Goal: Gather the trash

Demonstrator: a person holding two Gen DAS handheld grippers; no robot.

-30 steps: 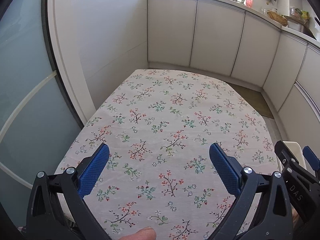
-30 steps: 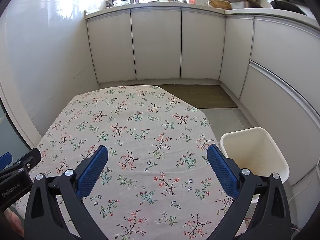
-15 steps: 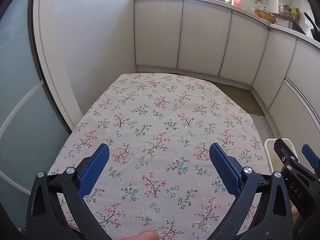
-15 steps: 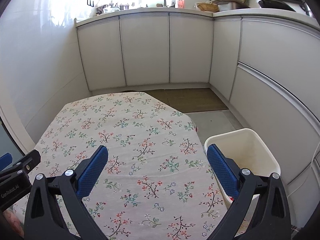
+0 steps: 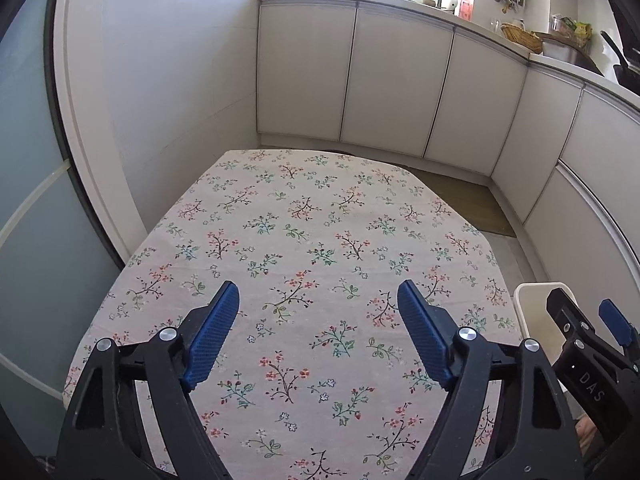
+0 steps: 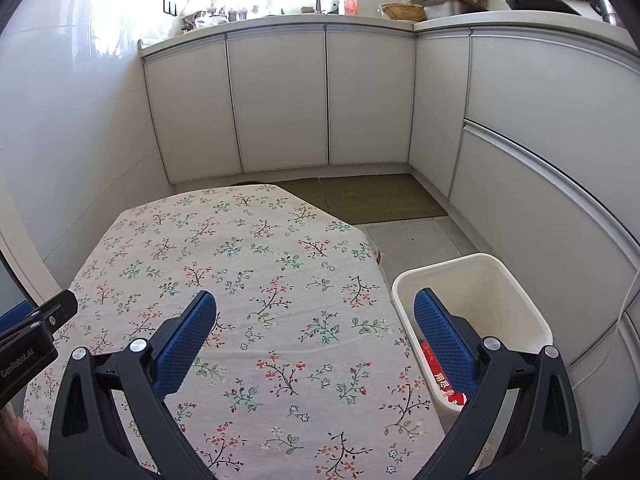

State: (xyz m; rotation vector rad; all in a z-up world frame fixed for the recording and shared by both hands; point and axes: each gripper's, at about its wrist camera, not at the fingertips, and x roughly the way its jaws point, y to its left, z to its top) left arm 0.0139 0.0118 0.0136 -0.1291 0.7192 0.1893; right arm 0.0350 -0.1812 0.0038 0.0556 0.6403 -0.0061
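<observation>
A cream plastic bin (image 6: 516, 292) stands on the floor at the table's right side, and its rim shows in the left wrist view (image 5: 530, 300). A red wrapper (image 6: 438, 376) lies inside it. My left gripper (image 5: 318, 336) is open and empty above the floral tablecloth (image 5: 312, 240). My right gripper (image 6: 316, 340) is open and empty above the table's right edge, its right finger over the bin. No trash shows on the table (image 6: 240, 260). The right gripper also shows in the left wrist view (image 5: 592, 340).
White kitchen cabinets (image 6: 280, 100) run along the back and right. A brown floor mat (image 6: 372, 198) lies beyond the table. A white wall (image 5: 172, 100) and a frosted glass door (image 5: 32, 160) stand at the left. The counter (image 6: 440, 8) holds pans and a basket.
Both grippers have pulled back and risen, so the table looks smaller. The bin's inside and the red wrapper have come into the right wrist view.
</observation>
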